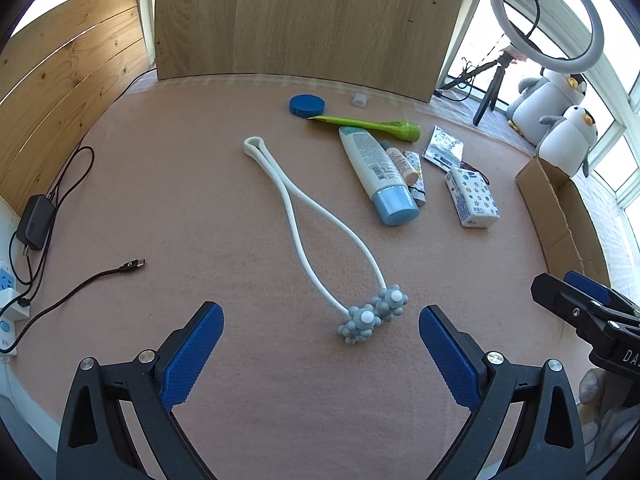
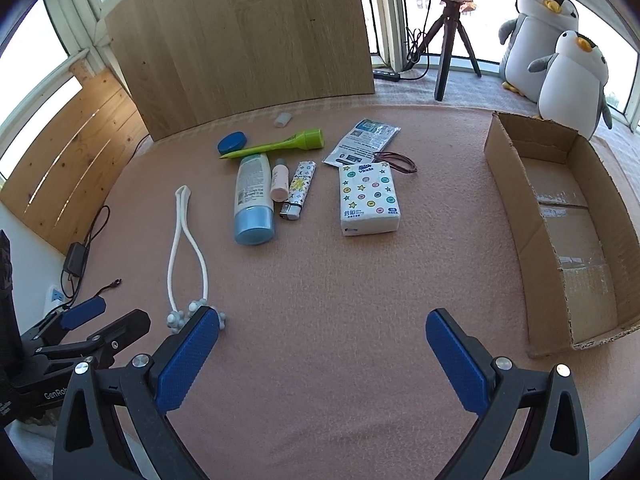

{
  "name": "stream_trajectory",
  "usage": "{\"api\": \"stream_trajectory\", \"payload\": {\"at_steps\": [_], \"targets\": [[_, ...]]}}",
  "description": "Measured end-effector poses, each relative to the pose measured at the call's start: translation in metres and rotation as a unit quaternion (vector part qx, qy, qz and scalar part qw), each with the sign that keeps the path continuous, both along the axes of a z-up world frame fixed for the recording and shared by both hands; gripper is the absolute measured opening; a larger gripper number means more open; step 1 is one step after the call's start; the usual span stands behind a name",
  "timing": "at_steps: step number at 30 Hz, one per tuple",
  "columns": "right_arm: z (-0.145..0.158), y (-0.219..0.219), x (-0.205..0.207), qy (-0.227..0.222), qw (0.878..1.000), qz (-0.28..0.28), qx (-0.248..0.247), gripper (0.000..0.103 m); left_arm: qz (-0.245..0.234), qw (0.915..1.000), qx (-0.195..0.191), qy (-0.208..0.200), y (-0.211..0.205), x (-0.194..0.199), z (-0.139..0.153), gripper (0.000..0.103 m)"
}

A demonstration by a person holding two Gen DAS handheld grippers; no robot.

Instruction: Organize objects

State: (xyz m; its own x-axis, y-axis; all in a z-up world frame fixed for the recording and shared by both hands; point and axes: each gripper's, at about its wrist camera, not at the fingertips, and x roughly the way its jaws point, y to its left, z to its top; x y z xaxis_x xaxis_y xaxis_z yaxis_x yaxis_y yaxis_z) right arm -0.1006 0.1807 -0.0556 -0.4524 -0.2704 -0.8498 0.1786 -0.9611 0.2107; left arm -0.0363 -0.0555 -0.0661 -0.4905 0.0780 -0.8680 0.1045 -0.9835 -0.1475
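nothing packed yet: cardboard box (image 2: 560,216) empty, tissue pack (image 2: 368,200), lotion tube (image 2: 252,200), lighter (image 2: 298,190) and neck massager (image 1: 320,216) all left of box; left gripper (image 1: 320,356) and right gripper (image 2: 322,354) both spread wide, holding nothing

Matt pink felt-like cloth (image 2: 320,280) is covering the table, looking slightly fuzzy. Corrugated cardboard box (image 2: 516,184) at the right edge is showing rough torn rims and glossy tape inside; the tube (image 2: 252,196) is looking like smooth glossy plastic, the tissue pack (image 2: 368,200) shiny film-wrapped. Wood-grain panel (image 2: 240,48) along the far edge is looking matt.
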Motion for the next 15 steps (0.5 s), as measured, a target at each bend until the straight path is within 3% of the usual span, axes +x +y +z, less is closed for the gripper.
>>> {"api": "stream_trajectory", "payload": {"at_steps": [10, 12, 15], "targets": [[-0.021, -0.038, -0.031, -0.045, 0.997, 0.059, -0.031, 0.086, 0.007, 0.9987, 0.043, -0.026, -0.012, -0.012, -0.026, 0.081], [-0.025, -0.047, -0.037, -0.05, 0.996, 0.07, -0.031, 0.083, 0.005, 0.998, 0.054, -0.033, -0.013, -0.015, -0.032, 0.073], [-0.032, -0.06, -0.047, -0.065, 0.994, 0.085, -0.034, 0.073, 0.002, 0.9967, 0.072, -0.038, -0.013, -0.017, -0.038, 0.07]]}}
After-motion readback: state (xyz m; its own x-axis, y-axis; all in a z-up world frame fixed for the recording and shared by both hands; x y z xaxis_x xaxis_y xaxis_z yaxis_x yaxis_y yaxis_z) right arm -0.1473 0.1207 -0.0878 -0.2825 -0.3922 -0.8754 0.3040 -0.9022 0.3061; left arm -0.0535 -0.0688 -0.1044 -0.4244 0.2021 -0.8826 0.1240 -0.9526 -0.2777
